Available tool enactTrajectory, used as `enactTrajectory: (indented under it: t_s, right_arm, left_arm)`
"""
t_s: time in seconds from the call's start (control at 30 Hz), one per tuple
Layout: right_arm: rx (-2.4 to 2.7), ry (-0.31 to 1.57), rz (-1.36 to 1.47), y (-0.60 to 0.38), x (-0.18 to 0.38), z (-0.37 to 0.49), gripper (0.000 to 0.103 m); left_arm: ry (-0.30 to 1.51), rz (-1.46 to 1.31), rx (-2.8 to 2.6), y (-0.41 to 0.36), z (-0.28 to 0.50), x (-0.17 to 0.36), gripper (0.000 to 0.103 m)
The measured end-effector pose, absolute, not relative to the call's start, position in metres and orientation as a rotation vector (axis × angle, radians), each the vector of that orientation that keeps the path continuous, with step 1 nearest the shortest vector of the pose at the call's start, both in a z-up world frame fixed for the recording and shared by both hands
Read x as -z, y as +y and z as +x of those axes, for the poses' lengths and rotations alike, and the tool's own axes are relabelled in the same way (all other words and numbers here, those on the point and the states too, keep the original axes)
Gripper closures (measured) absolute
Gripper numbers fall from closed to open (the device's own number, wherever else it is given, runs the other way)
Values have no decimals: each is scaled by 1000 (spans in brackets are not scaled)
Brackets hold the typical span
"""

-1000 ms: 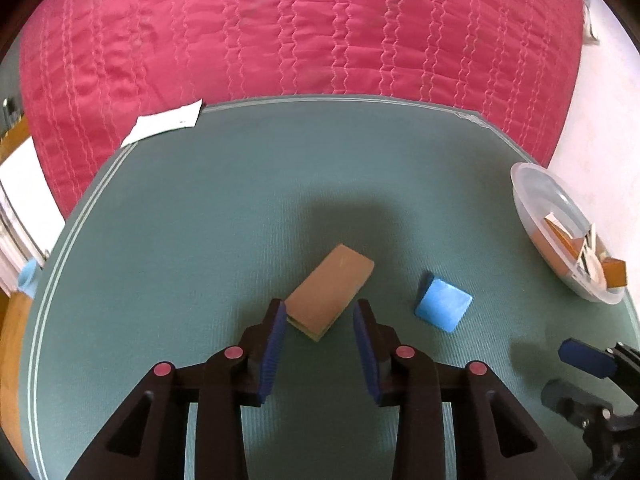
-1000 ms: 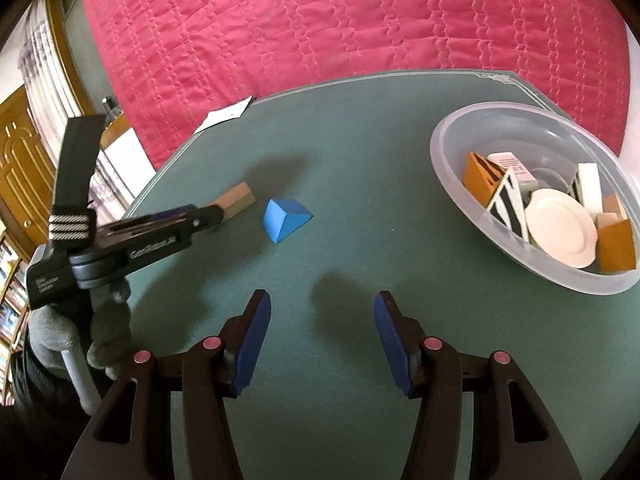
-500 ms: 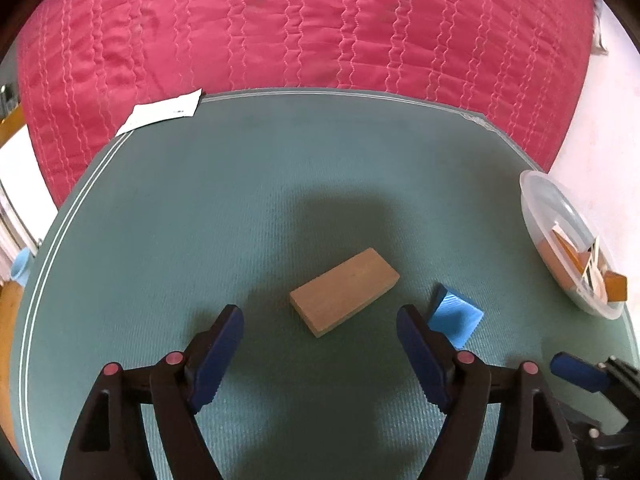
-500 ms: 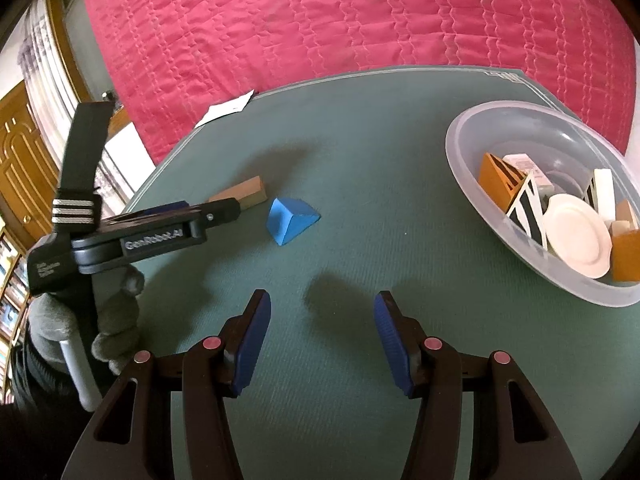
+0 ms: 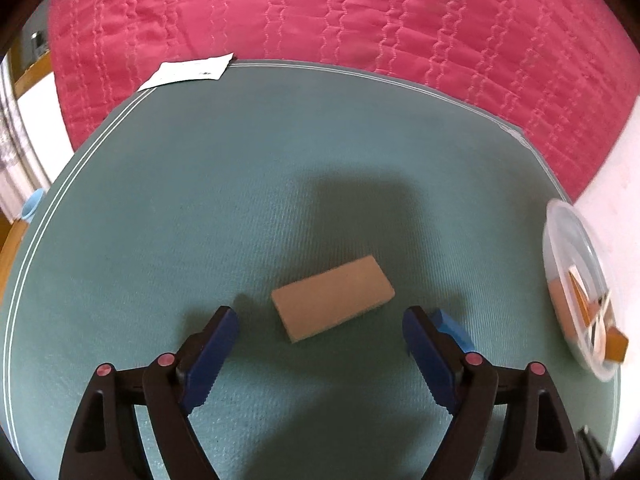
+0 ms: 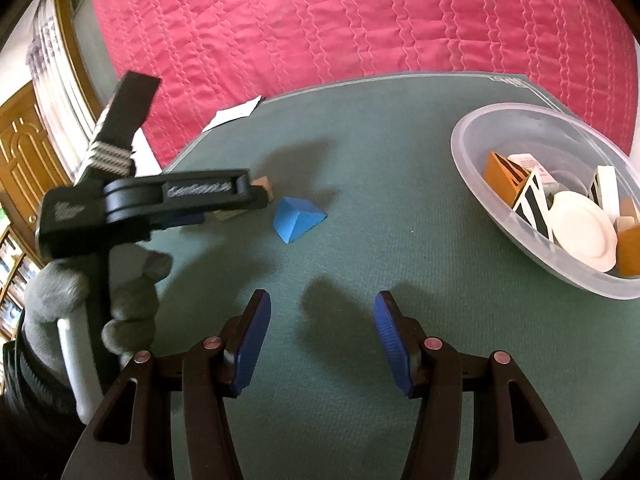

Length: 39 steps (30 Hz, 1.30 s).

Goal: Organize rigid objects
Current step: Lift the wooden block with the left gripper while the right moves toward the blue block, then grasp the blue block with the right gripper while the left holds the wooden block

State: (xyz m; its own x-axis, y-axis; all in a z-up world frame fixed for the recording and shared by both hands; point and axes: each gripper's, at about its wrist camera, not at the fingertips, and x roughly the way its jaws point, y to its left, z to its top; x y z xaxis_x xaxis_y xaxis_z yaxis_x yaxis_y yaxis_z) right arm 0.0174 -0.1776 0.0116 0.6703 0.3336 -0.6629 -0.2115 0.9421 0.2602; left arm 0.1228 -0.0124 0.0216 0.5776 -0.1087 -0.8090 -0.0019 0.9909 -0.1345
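Left gripper point(image 5: 320, 328) jaws spread, empty; wooden block point(image 5: 333, 304) flat on mat just ahead between them, long axis running crosswise, slightly skewed. Blue wedge point(image 6: 298, 218) beyond right finger. Right gripper point(image 6: 322, 330) released, farther off

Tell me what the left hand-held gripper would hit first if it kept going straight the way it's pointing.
Most likely the tan wooden block. It lies flat on the green mat just ahead of the open left hand-held gripper, roughly centred between its fingers. Depth is hard to judge, so it might touch the mat first.
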Motion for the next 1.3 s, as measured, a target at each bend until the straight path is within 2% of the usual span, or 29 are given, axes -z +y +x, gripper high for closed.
enactTrajectory:
  t_s: [0.27, 0.37, 0.4, 0.43, 0.83, 1.3]
  right_arm:
    - [-319, 761, 165, -177, -12, 13, 48]
    - [-318, 762, 165, -177, -12, 14, 48]
    - [-318, 764, 164, -177, -12, 14, 48]
    - [-318, 766, 163, -177, -12, 13, 48]
    - [-325, 812, 150, -172, -11, 22, 48]
    - [-350, 837, 153, -130, -14, 79, 48]
  left_arm:
    - [930, -103, -17, -22, 134, -19, 16]
    - [909, -60, -13, -24, 133, -18, 26]
    - [903, -53, 4, -25, 132, -19, 34]
    - [901, -45, 17, -25, 131, -20, 35]
    - [901, -36, -35, 5, 110, -27, 35]
    - [828, -80, -132, 51, 85, -35, 35]
